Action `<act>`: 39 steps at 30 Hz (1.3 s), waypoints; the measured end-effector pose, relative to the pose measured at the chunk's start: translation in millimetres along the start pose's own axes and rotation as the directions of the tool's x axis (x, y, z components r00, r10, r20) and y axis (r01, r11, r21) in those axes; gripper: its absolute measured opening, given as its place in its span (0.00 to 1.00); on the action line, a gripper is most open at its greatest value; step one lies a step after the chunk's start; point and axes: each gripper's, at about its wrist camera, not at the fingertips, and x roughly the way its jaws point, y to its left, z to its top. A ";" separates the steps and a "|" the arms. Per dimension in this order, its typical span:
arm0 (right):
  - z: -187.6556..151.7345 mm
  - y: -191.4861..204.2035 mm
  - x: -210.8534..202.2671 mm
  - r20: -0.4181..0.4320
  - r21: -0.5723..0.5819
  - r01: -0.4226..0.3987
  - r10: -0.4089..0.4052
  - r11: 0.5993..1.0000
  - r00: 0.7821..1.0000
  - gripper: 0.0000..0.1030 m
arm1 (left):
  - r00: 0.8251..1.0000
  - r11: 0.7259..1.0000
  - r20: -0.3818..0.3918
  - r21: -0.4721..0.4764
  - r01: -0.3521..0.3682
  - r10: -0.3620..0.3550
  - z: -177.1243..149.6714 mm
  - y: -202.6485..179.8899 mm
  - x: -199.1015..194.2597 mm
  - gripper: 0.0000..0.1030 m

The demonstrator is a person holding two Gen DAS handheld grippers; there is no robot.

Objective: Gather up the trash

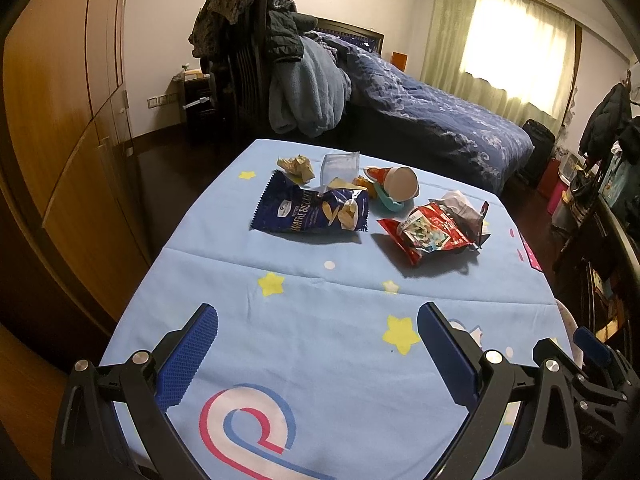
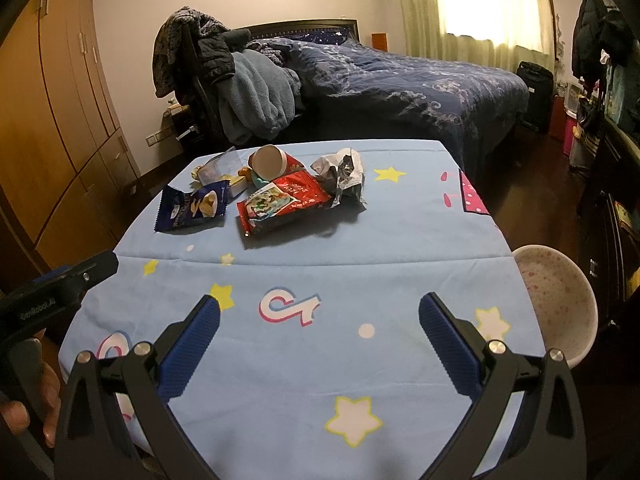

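- Left wrist view: the left claw (image 1: pixel 318 344) hangs over the near part of the table (image 1: pixel 280 344), its blue fingers (image 1: pixel 188 356) wide apart and holding nothing.
- The trash lies in a cluster at the far end of the table, well apart from the claw: a blue biscuit bag (image 1: pixel 312 210) at left, a red wrapper (image 1: pixel 432 232) at right, a paper cup (image 1: pixel 396 182) on its side between and behind them.
- Behind the blue bag sit a crumpled paper (image 1: pixel 297 166) and a clear bag (image 1: pixel 339 166).
- A bed (image 1: pixel 440 112) stands beyond the table.
- Right wrist view: the right claw (image 2: pixel 319 340) also hovers above the near cloth, fingers (image 2: pixel 450 348) spread and empty.
- Far ahead lie the red wrapper (image 2: pixel 280 204), the blue bag (image 2: pixel 194 208) left of it, the cup (image 2: pixel 270 162) behind, and a silver wrapper (image 2: pixel 344 176) touching the red one's right end.
- A white bin (image 2: pixel 560 300) sits just beside the table's right edge.
- A hand (image 2: pixel 24 404) grips the other tool at lower left.
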 end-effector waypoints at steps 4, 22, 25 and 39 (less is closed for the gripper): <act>0.1 0.2 0.2 -0.001 -0.002 0.001 -0.001 1.000 1.000 0.97 | 1.000 1.000 -0.003 -0.001 0.002 -0.002 0.9 0.3 0.4 0.97; 1.4 -0.2 -1.7 0.006 -0.001 0.006 -0.006 1.000 1.000 0.97 | 1.000 1.000 -0.005 -0.004 0.003 -0.003 2.8 1.5 -0.9 0.97; 1.3 0.1 -1.6 0.006 -0.003 0.008 -0.008 1.000 1.000 0.97 | 1.000 1.000 -0.005 -0.005 0.004 -0.004 2.4 0.8 -0.7 0.97; 2.5 -0.9 -4.6 0.020 -0.009 0.011 -0.010 1.000 1.000 0.97 | 1.000 1.000 0.001 -0.002 0.013 -0.013 3.8 -4.4 0.4 0.97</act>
